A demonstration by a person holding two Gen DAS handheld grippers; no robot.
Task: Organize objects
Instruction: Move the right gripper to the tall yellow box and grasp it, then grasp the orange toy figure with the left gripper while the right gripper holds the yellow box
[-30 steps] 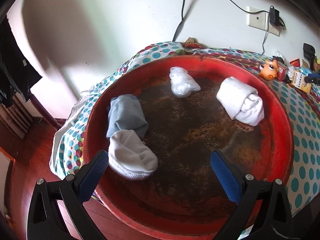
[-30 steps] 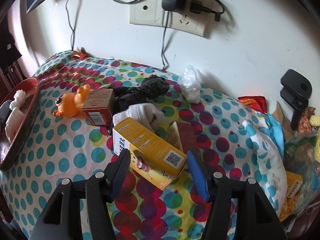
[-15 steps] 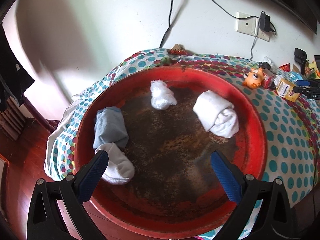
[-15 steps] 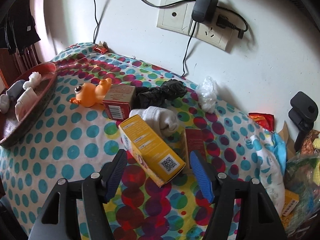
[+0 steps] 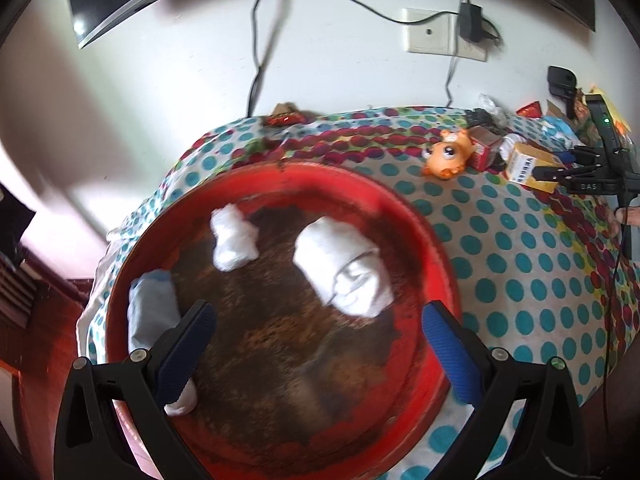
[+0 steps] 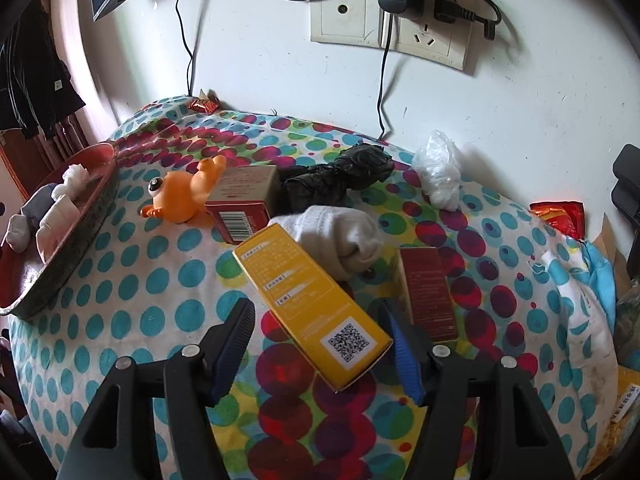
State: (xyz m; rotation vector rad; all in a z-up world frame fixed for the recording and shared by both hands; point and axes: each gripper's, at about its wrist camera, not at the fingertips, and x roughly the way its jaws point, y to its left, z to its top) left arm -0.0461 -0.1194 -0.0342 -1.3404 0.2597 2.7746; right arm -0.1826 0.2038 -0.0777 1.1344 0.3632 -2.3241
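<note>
A round red tray [image 5: 434, 248] holds a rolled white sock [image 5: 344, 270], a small white bundle [image 5: 233, 238], a grey-blue sock [image 5: 150, 312] and part of another white sock [image 5: 182, 400]. My left gripper [image 5: 316, 344] hangs open and empty above the tray. My right gripper [image 6: 320, 344] is open, its fingers either side of a yellow box [image 6: 308, 300] lying on the dotted cloth. Behind the box lie a rolled white sock [image 6: 340, 236], a red box [image 6: 244, 200] and an orange toy [image 6: 180, 196].
A black bag [image 6: 340, 180], a clear plastic bag [image 6: 438, 176], a dark red box [image 6: 430, 292] and snack packets [image 6: 560, 216] lie on the cloth. The tray [image 6: 68, 248] sits at the table's left edge. Wall sockets and cables [image 6: 388, 20] are behind.
My left gripper has pulled back and up from the tray, so more table shows. My right gripper has closed in on the yellow box, which now lies between its fingers.
</note>
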